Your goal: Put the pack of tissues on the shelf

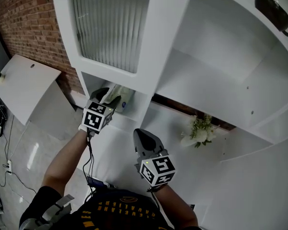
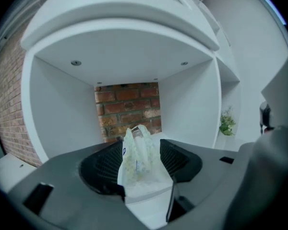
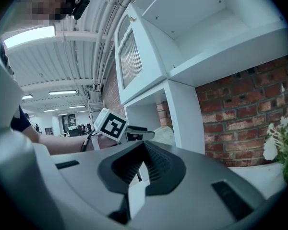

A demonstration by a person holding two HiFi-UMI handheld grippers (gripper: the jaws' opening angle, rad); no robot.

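The pack of tissues [image 2: 137, 162], pale with a faint print, stands upright on the floor of a low white shelf compartment [image 2: 62, 114]. My left gripper [image 2: 141, 152] reaches into that compartment with its jaws open around the pack; the ribbed pads stand beside it without pressing. From the head view the left gripper [image 1: 109, 97] sits at the compartment's mouth with the pack [image 1: 120, 99] just past it. My right gripper [image 1: 143, 135] hangs lower and to the right, shut and empty [image 3: 143, 150]. Its view shows the left gripper [image 3: 145, 135] and the pack [image 3: 165, 134].
A brick wall [image 2: 127, 107] backs the compartment. Above it is a ribbed glass cabinet door [image 1: 110, 23]. A small white-flowered plant [image 1: 200, 131] stands in the neighbouring bay to the right. A dark pan [image 1: 276, 11] rests on an upper shelf. A white board [image 1: 26, 85] leans at left.
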